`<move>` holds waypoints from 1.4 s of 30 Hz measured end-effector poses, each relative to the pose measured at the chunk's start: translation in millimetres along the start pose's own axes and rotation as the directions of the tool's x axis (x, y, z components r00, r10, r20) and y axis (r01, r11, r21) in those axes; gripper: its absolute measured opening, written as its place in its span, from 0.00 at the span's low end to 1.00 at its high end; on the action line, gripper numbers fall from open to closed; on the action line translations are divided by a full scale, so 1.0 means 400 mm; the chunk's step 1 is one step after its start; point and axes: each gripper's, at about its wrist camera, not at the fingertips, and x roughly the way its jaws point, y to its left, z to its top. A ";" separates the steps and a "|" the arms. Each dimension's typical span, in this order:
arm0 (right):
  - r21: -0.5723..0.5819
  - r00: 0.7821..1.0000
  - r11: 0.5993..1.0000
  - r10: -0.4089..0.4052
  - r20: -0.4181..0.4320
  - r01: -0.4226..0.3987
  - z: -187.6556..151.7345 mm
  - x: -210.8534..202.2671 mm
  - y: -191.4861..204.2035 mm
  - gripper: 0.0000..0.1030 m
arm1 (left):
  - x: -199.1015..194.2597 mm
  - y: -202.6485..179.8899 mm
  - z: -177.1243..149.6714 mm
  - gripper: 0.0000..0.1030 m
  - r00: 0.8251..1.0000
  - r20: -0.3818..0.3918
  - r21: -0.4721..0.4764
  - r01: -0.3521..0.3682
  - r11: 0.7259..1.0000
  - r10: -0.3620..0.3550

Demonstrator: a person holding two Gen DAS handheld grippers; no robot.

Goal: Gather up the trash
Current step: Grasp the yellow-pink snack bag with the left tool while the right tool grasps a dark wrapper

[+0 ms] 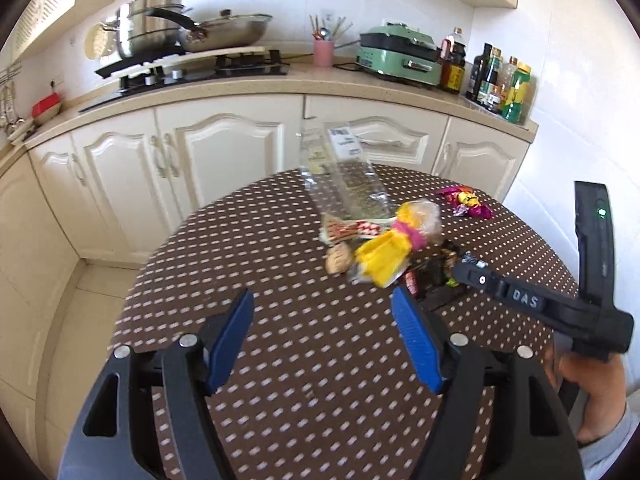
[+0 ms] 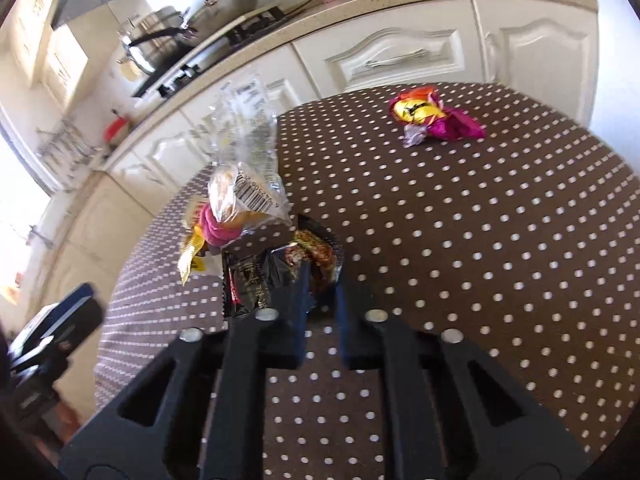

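Note:
A heap of trash lies on a round brown dotted table (image 1: 320,360): a yellow and pink wrapper (image 1: 390,250), a clear plastic bag (image 1: 352,184), a red-white wrapper (image 1: 352,232), a small walnut-like lump (image 1: 339,261) and dark wrappers (image 1: 434,270). Purple and yellow candy wrappers (image 1: 468,202) lie apart at the far right. My left gripper (image 1: 324,312) is open and empty, short of the heap. My right gripper (image 2: 322,280) is nearly shut around a dark wrapper (image 2: 316,256) in the right wrist view; the candy wrappers (image 2: 436,120) lie beyond it.
Cream kitchen cabinets (image 1: 224,148) curve behind the table. The counter holds pots on a hob (image 1: 168,36), a pink utensil cup (image 1: 323,53), a green appliance (image 1: 398,56) and bottles (image 1: 504,84). The table edge drops to a tiled floor (image 1: 92,320) at the left.

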 end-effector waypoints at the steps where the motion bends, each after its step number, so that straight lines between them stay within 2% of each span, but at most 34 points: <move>1: 0.002 1.000 1.000 0.006 0.007 -0.006 -0.001 -0.008 -0.004 0.07 | 0.011 -0.013 0.003 0.68 1.000 -0.002 0.010 0.000 1.000 0.000; 4: -0.026 0.998 1.000 -0.008 0.060 0.010 -0.002 -0.049 -0.004 0.05 | 0.049 -0.063 0.024 0.68 1.000 -0.008 0.068 0.008 0.998 -0.007; 6: -0.048 0.994 0.998 -0.029 0.106 0.034 -0.001 -0.082 -0.006 0.05 | 0.075 -0.104 0.039 0.68 1.000 -0.003 0.118 -0.023 0.993 0.023; 11: -0.049 0.994 0.999 -0.019 0.103 0.024 -0.004 -0.085 -0.008 0.05 | 0.137 -0.173 0.061 0.69 0.996 0.000 0.230 -0.091 0.969 0.094; 13: -0.049 0.995 0.999 -0.014 0.103 0.020 -0.001 -0.084 -0.005 0.05 | 0.163 -0.181 0.066 0.69 0.992 -0.012 0.237 -0.117 0.965 0.123; 17: -0.058 0.995 0.998 -0.004 0.098 0.010 -0.001 -0.075 0.008 0.05 | 0.191 -0.189 0.067 0.66 0.992 -0.028 0.222 -0.113 0.969 0.122; 19: -0.071 0.995 0.997 -0.004 0.100 0.011 -0.002 -0.074 0.016 0.05 | 0.205 -0.198 0.062 0.31 0.992 -0.058 0.236 -0.092 0.967 0.108; 21: -0.078 0.995 0.997 0.000 0.099 0.008 0.002 -0.064 0.029 0.05 | 0.213 -0.205 0.055 0.25 0.992 -0.089 0.250 -0.066 0.966 0.091; 22: -0.079 0.995 0.997 0.003 0.098 0.005 0.001 -0.063 0.032 0.05 | 0.208 -0.207 0.052 0.20 0.992 -0.087 0.255 -0.063 0.965 0.088; 25: -0.086 0.994 0.996 0.015 0.104 -0.006 -0.001 -0.065 0.041 0.04 | 0.184 -0.197 0.052 0.17 0.995 -0.083 0.229 -0.043 0.973 0.064; 31: -0.133 0.990 0.991 0.044 0.136 -0.026 -0.008 -0.097 0.091 0.04 | 0.081 -0.152 0.045 0.17 0.997 -0.077 0.169 0.042 0.985 -0.029; 36: -0.190 0.989 0.981 0.055 0.137 -0.028 -0.038 -0.126 0.148 0.04 | -0.021 -0.099 0.033 0.16 0.992 -0.066 0.109 0.117 0.987 -0.110; 42: -0.229 0.985 0.972 0.078 0.153 -0.042 -0.081 -0.195 0.211 0.04 | -0.122 -0.032 -0.016 0.16 0.992 -0.032 0.064 0.122 0.990 -0.120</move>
